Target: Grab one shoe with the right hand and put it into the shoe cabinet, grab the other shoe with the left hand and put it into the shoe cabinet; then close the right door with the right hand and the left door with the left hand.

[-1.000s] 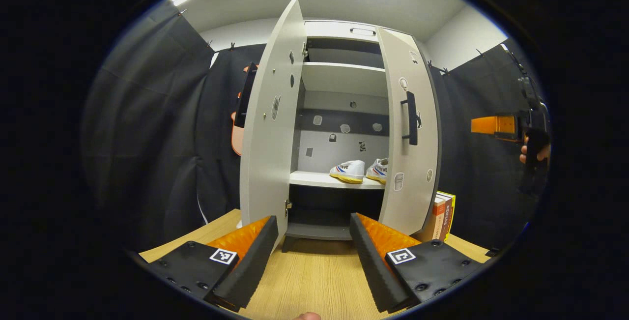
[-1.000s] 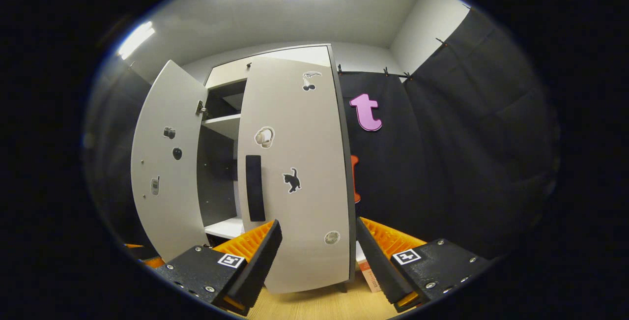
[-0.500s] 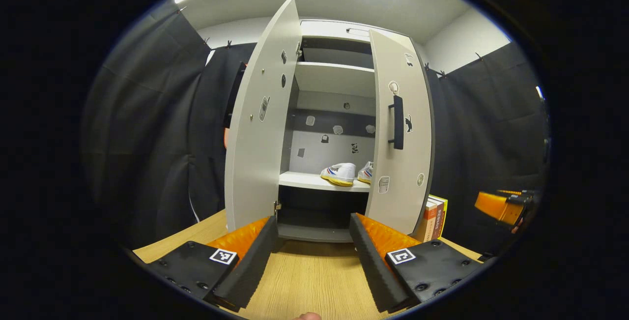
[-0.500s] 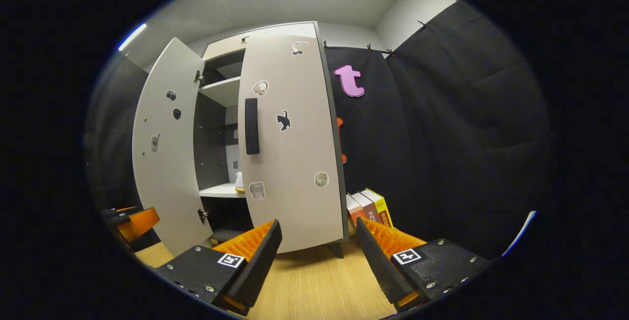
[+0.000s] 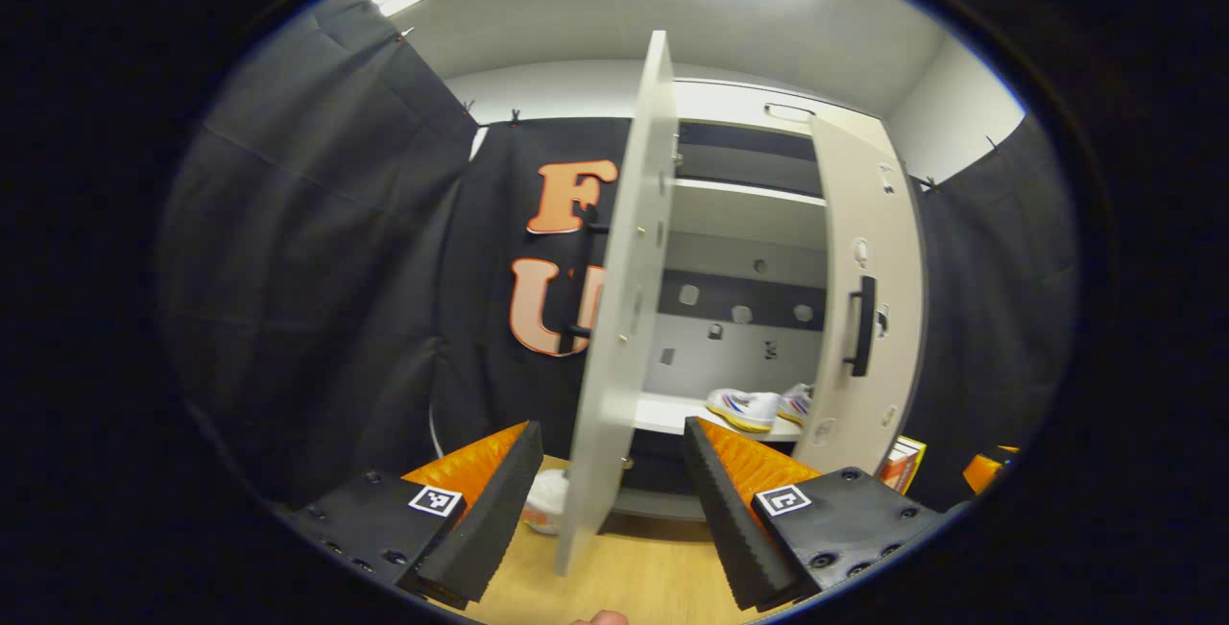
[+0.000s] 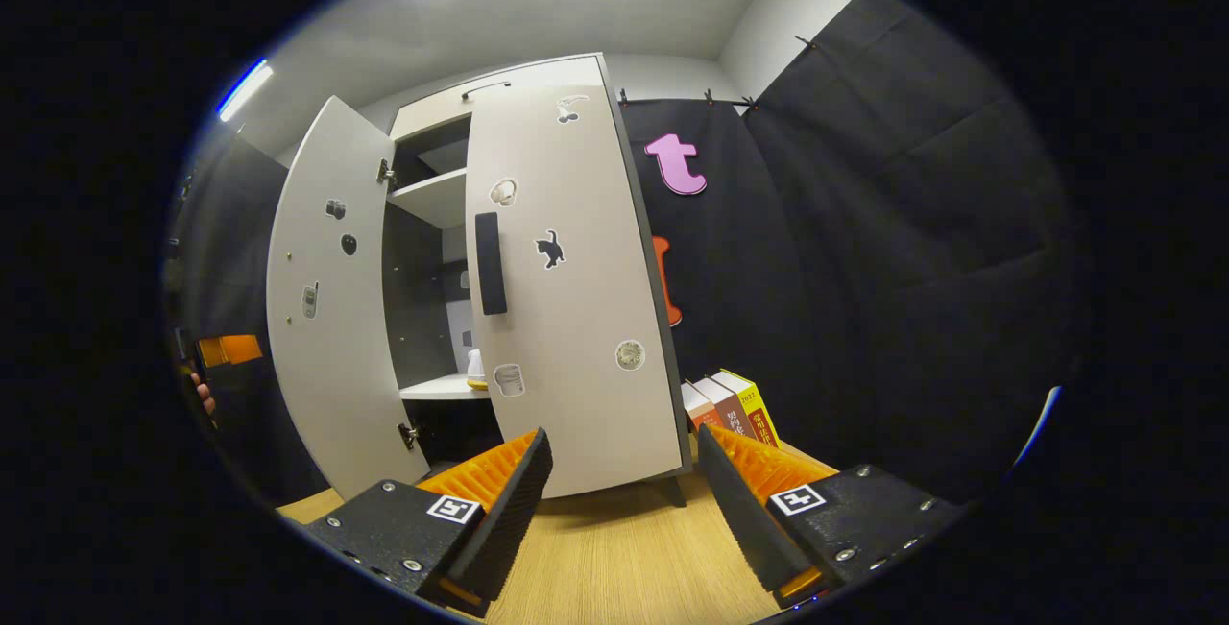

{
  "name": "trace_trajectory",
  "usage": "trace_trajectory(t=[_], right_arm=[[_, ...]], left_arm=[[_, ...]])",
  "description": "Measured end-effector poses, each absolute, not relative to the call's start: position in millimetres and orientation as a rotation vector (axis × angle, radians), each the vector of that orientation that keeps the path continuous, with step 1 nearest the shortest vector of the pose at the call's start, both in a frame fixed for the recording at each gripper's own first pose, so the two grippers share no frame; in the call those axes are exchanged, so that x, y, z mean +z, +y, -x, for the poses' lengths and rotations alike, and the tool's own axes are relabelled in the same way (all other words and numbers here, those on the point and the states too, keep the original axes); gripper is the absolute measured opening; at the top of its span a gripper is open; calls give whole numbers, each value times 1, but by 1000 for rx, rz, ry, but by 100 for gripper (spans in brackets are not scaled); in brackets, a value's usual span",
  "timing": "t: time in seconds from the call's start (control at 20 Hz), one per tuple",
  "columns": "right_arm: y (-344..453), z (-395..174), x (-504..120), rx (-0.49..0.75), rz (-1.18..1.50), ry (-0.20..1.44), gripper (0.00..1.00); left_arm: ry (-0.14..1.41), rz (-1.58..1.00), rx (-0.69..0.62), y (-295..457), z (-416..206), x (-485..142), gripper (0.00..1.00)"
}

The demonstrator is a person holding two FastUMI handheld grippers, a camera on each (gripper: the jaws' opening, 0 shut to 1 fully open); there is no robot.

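The white shoe cabinet point(image 5: 768, 111) stands on a wooden table with both doors ajar. Two white shoes point(image 5: 747, 407) sit side by side on its lower shelf. In the left gripper view the left door point(image 5: 619, 318) is seen almost edge-on, its lower edge rising just beyond my open left gripper point(image 5: 610, 500). The right door point(image 6: 566, 299), with a black handle point(image 6: 490, 263), is partly swung in. It stands a little way beyond my open right gripper point(image 6: 619, 500). Neither gripper holds anything. One shoe's toe point(image 6: 475, 371) peeks past the right door.
Several books point(image 6: 730, 404) stand upright to the right of the cabinet. A small white object point(image 5: 547, 500) lies on the table behind the left door. The left gripper's orange body point(image 6: 228, 349) and a hand show far left in the right gripper view.
My left gripper has swung left and closer, so the left door now appears edge-on in front of it. The right gripper has shifted only slightly; both doors keep their angle.
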State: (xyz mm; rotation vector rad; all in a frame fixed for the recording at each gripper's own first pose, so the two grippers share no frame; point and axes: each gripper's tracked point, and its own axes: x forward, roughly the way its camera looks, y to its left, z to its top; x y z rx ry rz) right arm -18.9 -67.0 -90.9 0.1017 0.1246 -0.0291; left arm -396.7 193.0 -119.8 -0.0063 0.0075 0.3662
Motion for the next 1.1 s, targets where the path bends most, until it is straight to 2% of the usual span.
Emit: trace_trajectory(t=[0.05,0.15,0.25,0.3,0.4,0.55,0.7,0.95,1.1], right_arm=[[-64,18,-89,-18,-101,122,94],[-59,19,-87,1,-97,122,94],[-55,20,-81,14,-89,112,94],[-56,20,-78,9,-78,107,94],[-55,21,-73,11,-64,100,94],[-54,22,-70,17,-60,101,94],[-54,21,-70,17,-37,109,94],[-48,17,-68,33,-32,102,94],[-44,16,-69,52,-50,105,94]], left_arm=[[-31,-9,429,222,395,-104,91],[-61,-25,517,268,382,-88,91],[-46,-27,542,294,360,-83,91],[-36,-31,540,304,347,-81,92],[-18,-42,520,318,319,-81,99],[32,-38,498,324,289,-96,92],[60,-31,473,316,275,-109,95],[16,-45,482,308,276,-105,87],[39,34,403,278,269,-116,90]])
